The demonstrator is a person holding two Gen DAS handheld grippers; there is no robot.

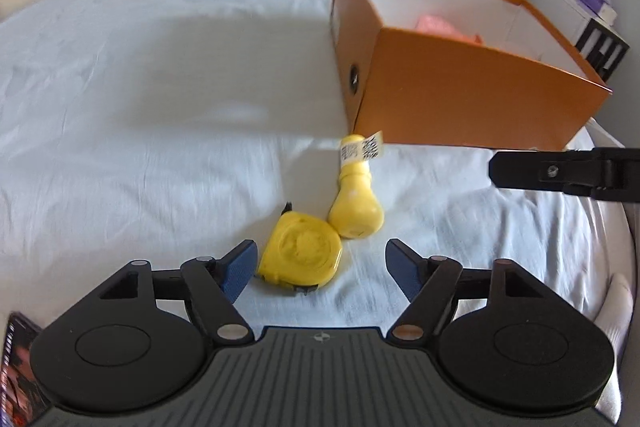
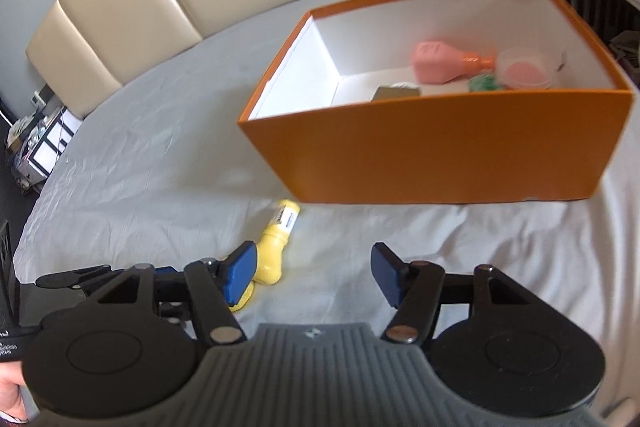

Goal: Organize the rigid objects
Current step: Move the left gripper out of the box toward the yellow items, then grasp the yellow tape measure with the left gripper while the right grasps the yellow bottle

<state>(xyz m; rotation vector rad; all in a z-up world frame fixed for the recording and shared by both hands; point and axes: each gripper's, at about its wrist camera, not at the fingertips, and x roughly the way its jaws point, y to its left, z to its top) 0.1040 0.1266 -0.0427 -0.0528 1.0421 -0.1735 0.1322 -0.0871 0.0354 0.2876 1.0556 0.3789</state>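
A: The left gripper [image 1: 320,263] has its jaws spread, nothing pinched; the flat yellow plastic tape measure [image 1: 300,253] lies between them on the pale bedsheet [image 1: 140,107].

B: It touches the yellow plastic bottle [image 1: 356,199] (label blurred). The right gripper [image 2: 313,273] gapes empty before the orange cardboard box [image 2: 440,155].

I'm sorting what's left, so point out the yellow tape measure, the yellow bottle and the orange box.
yellow tape measure [image 1: 300,253], left wrist view, round face.
yellow bottle [image 1: 356,213], left wrist view, wide body.
orange box [image 2: 440,151], right wrist view, near wall.

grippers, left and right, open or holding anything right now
left gripper: open, holding nothing, flat yellow tape measure between its jaws.
right gripper: open, empty.
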